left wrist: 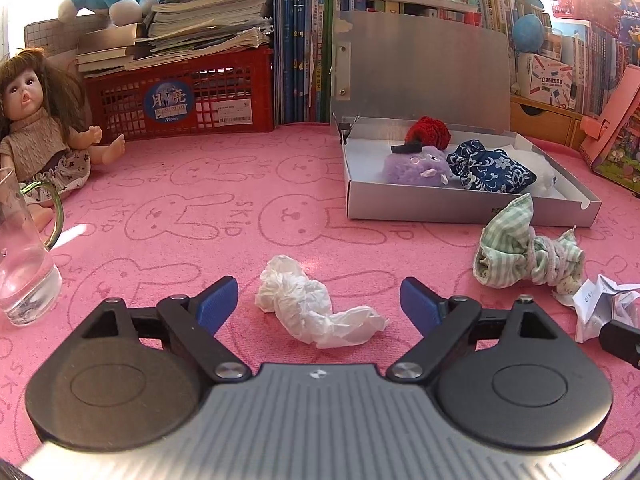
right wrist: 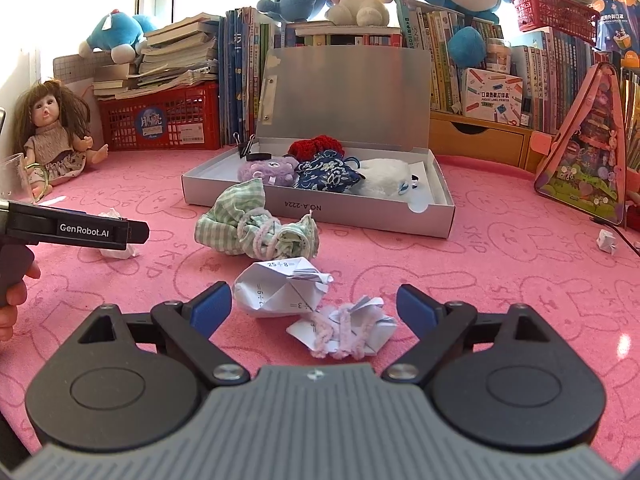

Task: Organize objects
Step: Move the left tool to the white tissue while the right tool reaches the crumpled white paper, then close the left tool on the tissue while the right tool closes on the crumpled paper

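Observation:
My left gripper (left wrist: 319, 305) is open, its blue pads on either side of a crumpled white tissue (left wrist: 312, 309) on the pink mat. My right gripper (right wrist: 314, 307) is open around crumpled maths paper (right wrist: 280, 288) and a paper ball tangled with pink yarn (right wrist: 344, 330). A green checked cloth bundle tied with yarn (right wrist: 252, 228) lies just beyond; it also shows in the left wrist view (left wrist: 524, 248). The open silver box (right wrist: 316, 210) holds a purple plush (right wrist: 268, 170), a red knit item (right wrist: 316, 146), a blue floral pouch (right wrist: 326, 176) and a white plush (right wrist: 384, 182).
A doll (left wrist: 36, 128) sits at the far left by a red basket (left wrist: 180, 96) under stacked books. A glass jug (left wrist: 20, 260) stands at the left. Books and plush toys line the back. A pink triangular case (right wrist: 584, 152) stands right; a small paper scrap (right wrist: 606, 240) lies near it.

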`<action>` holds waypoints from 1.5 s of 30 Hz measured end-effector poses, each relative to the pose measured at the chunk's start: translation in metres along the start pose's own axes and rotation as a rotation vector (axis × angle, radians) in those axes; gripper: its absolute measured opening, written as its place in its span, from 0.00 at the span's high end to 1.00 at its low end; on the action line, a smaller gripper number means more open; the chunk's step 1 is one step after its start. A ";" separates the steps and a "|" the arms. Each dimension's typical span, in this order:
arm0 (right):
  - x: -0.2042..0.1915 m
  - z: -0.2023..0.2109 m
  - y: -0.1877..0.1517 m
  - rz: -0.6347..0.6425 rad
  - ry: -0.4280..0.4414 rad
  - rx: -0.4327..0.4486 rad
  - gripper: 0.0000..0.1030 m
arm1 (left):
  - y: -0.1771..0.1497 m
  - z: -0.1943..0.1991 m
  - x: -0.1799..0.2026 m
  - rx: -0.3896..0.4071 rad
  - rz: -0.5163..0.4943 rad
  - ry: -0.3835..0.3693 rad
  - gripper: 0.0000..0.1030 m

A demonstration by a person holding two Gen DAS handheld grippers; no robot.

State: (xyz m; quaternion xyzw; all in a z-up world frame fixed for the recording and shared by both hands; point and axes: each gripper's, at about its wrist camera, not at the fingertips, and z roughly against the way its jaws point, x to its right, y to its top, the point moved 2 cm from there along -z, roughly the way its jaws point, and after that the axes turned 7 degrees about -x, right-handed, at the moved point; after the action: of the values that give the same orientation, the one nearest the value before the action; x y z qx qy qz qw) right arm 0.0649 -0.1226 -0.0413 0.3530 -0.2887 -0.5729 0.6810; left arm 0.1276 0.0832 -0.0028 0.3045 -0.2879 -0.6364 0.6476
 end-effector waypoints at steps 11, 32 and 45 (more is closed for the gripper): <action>-0.005 -0.008 -0.001 0.007 -0.053 -0.036 0.06 | -0.002 -0.013 -0.003 -0.067 0.010 -0.009 0.11; 0.011 -0.012 -0.005 0.037 -0.009 -0.136 0.12 | 0.000 -0.010 0.004 -0.017 -0.220 -0.053 0.20; 0.013 -0.001 -0.005 0.027 0.008 -0.102 0.36 | -0.009 0.010 0.009 -0.012 -0.195 -0.070 0.50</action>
State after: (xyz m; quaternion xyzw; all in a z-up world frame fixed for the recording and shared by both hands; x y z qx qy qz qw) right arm 0.0657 -0.1361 -0.0462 0.3164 -0.2612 -0.5761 0.7070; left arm 0.1145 0.0743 -0.0031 0.3049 -0.2757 -0.7083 0.5740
